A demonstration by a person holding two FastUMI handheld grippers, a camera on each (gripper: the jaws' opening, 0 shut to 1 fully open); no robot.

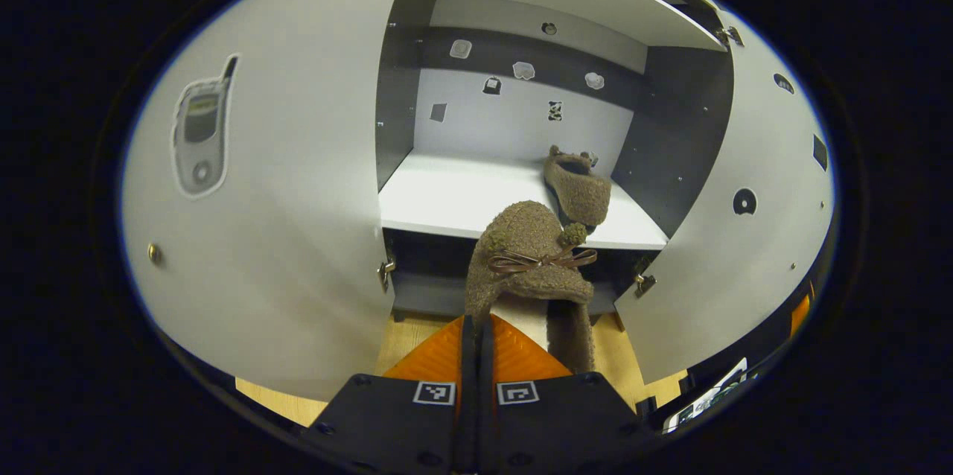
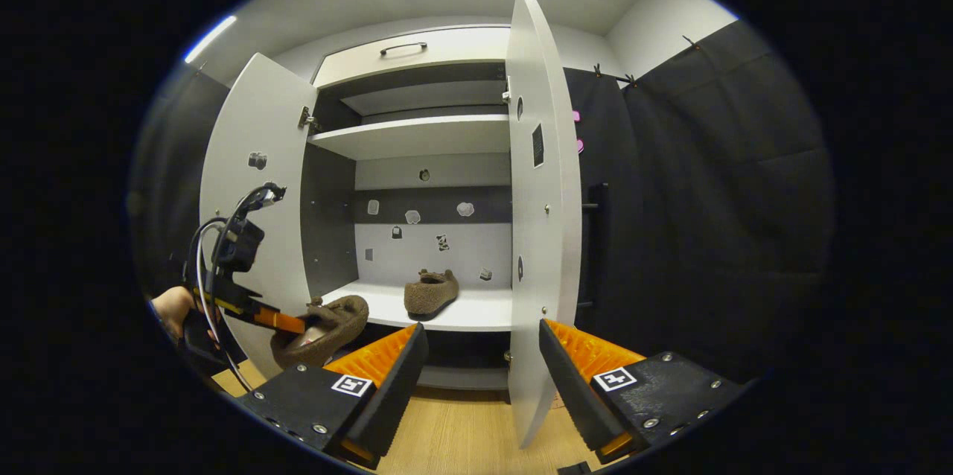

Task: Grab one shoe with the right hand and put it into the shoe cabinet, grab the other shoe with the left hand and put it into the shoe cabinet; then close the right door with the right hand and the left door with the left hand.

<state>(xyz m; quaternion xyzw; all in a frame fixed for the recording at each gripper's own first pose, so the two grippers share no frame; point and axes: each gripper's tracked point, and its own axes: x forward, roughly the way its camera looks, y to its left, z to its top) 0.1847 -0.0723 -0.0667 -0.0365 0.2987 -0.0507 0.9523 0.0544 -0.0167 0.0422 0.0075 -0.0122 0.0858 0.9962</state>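
Judging progress at roughly halfway: first shoe (image 1: pixel 577 192) rests near the shelf's (image 1: pixel 447 199) right front corner, left tongs (image 1: pixel 476 356) clamp the second shoe (image 1: pixel 528 259) before that shelf, right tongs (image 2: pixel 480 367) gape empty, both doors (image 2: pixel 543 199) open.

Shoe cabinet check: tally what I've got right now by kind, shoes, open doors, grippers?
Shoes: 2, one on the shelf, one held by the left gripper by its heel
Open cabinet doors: 2, left door, right door
Grippers: 2, left shut, right gripper open
Total: 6
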